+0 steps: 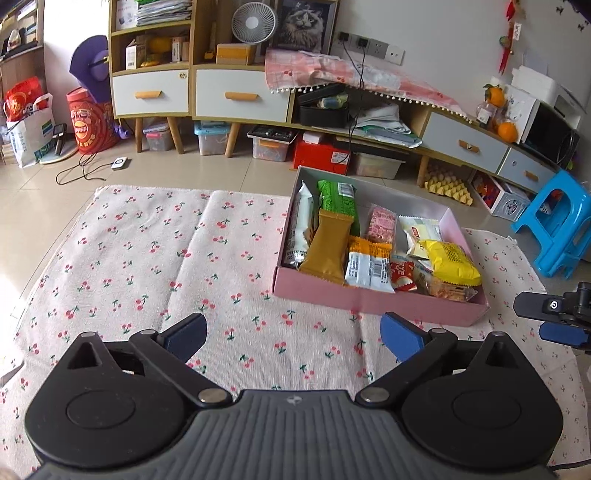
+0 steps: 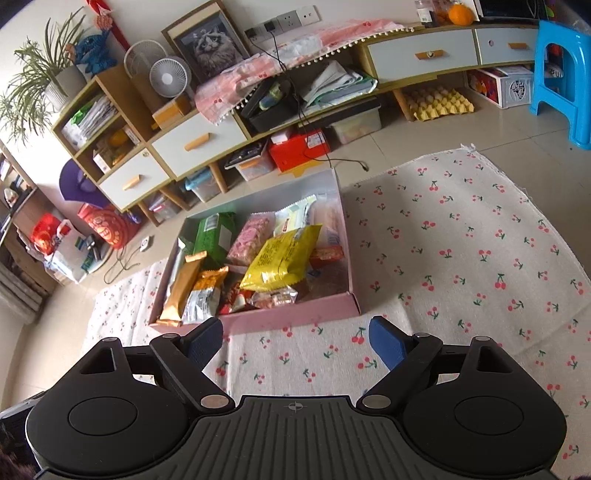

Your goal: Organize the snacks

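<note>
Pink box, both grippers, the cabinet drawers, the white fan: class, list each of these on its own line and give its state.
Pink box: lid off, filled with snack packets, resting on the cherry-print cloth.
Left gripper: open, nothing between its pads.
Right gripper: open, nothing between its pads.
Cabinet drawers: shut.
White fan: upright on the cabinet; whether it is running cannot be told.

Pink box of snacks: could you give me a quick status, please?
Both grippers, left and right, open, empty. Snacks inside pink box on cherry cloth. Nothing obstructing.
</note>
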`<state>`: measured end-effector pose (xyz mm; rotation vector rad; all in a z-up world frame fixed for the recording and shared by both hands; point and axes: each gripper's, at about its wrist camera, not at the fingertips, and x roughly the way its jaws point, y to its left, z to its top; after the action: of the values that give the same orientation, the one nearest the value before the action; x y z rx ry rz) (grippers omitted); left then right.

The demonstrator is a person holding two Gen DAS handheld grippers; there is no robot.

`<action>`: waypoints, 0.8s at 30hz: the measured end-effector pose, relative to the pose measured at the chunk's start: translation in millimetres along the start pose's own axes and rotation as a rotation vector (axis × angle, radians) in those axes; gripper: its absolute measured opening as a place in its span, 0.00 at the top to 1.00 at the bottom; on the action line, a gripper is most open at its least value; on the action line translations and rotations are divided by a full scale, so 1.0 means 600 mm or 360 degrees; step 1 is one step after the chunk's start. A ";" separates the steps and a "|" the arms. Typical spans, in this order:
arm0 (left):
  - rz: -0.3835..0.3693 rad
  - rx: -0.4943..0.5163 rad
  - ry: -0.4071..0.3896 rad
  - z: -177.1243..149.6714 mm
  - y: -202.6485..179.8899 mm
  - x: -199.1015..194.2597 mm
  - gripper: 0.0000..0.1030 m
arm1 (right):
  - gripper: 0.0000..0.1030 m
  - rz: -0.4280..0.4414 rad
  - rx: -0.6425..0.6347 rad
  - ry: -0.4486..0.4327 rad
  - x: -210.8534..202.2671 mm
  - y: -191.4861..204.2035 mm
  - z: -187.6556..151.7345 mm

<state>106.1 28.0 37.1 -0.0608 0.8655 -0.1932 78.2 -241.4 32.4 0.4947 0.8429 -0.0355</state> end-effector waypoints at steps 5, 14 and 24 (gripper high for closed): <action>0.0016 -0.0036 0.0045 -0.023 0.005 -0.023 0.01 | 0.14 -0.0037 -0.0045 0.0074 -0.024 0.006 -0.031; 0.0057 0.0021 0.0098 -0.066 -0.010 -0.044 0.01 | 0.13 -0.0069 -0.0174 0.0191 -0.043 0.031 -0.096; 0.0120 0.0132 0.0123 -0.099 -0.031 -0.063 0.01 | 0.12 -0.0124 -0.0312 0.0195 -0.052 0.058 -0.146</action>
<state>34.3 18.4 29.2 0.0569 0.9343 -0.1614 3.1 -177.8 20.2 0.2820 0.9745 0.0061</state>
